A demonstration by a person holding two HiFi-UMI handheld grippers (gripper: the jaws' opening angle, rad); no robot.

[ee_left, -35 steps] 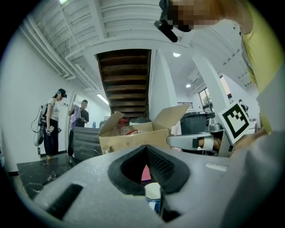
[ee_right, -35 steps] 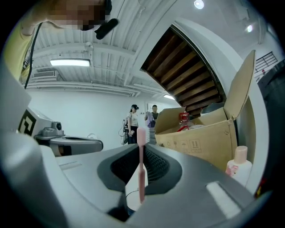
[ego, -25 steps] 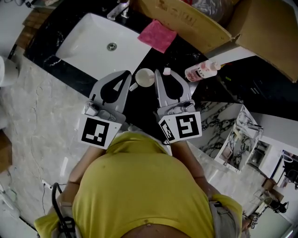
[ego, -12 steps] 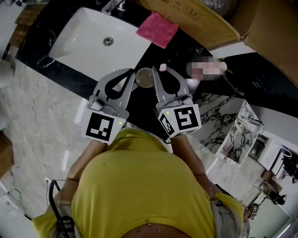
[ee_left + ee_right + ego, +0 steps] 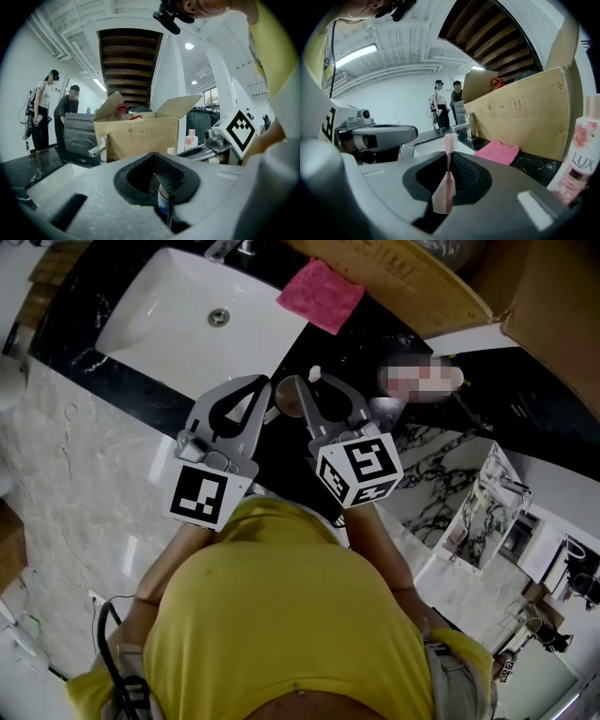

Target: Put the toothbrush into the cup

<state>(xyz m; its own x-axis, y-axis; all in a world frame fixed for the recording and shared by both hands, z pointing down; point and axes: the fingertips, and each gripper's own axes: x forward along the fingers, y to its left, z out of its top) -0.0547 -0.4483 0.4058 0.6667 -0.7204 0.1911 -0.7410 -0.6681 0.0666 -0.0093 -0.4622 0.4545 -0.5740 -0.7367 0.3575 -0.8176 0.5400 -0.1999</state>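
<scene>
The right hand-held gripper [image 5: 450, 161] was seen closed on the toothbrush [image 5: 448, 178], which was held upright between the jaws. The toothbrush was pale pink and slim, with a translucent handle that narrowed toward the neck. Its small head [image 5: 449, 140] stood clear above the jaw tips, and pale bristles could be made out on it. In the head view the brush head was found just above and beside the cup [image 5: 287, 397], not inside it.

The cup was a small round vessel set on the black marbled tabletop [image 5: 281, 454], between the two grippers and largely shaded by them. The left hand-held gripper [image 5: 264, 393] was seen with its jaws drawn together, its tip touching the cup's left side. In the left gripper view a pale, blue-marked thing was wedged in the narrow gap; it was probably part of the cup, though it could not be made out for certain.

A white sink [image 5: 169, 329] was let into the tabletop to the left, and a pink cloth [image 5: 321, 294] lay beyond the cup, near an open cardboard box [image 5: 412, 292]. A pink-and-white bottle [image 5: 576, 164] marked LUX was seen at the right.
</scene>
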